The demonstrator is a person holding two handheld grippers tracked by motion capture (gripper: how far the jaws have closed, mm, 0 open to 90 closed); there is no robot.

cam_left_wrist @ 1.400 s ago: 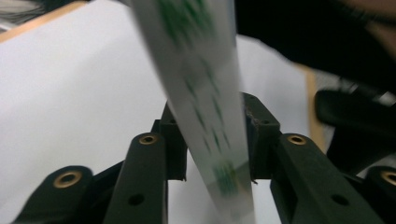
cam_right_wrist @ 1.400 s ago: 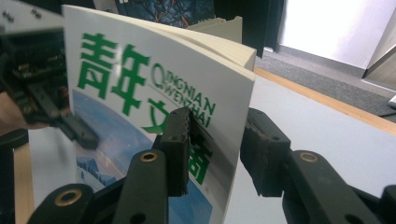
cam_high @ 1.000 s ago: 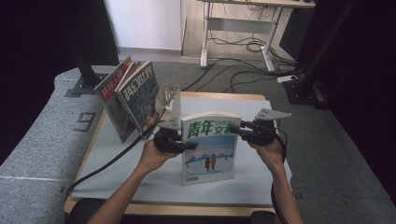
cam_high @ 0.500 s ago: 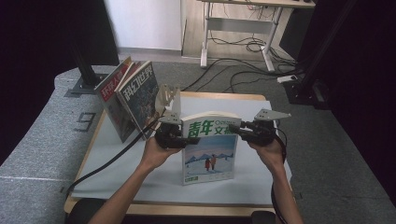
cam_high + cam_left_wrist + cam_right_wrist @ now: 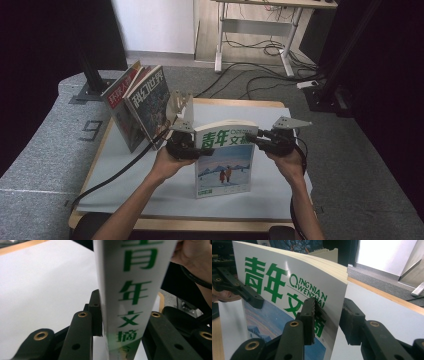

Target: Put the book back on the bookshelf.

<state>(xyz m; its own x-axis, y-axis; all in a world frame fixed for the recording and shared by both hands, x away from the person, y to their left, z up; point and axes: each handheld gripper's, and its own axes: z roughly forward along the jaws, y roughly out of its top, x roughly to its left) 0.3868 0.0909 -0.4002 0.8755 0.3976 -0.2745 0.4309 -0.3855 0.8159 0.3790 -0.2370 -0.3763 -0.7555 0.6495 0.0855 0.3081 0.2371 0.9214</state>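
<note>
Little change over the last second: I have the white-and-green glossy magazine (image 5: 223, 157) upright on the white table sheet (image 5: 150, 175), right of the leaning magazines in the metal bookend (image 5: 140, 102). Left gripper (image 5: 192, 145) is clamped on its spine edge, right gripper (image 5: 252, 141) on the open edge. Steady hold; shelving beside the bookend looks next.

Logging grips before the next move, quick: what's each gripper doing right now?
Left gripper: shut on the magazine, at its spine edge.
Right gripper: jaws straddle the magazine's opposite edge; whether they are clamped cannot be told.
</note>
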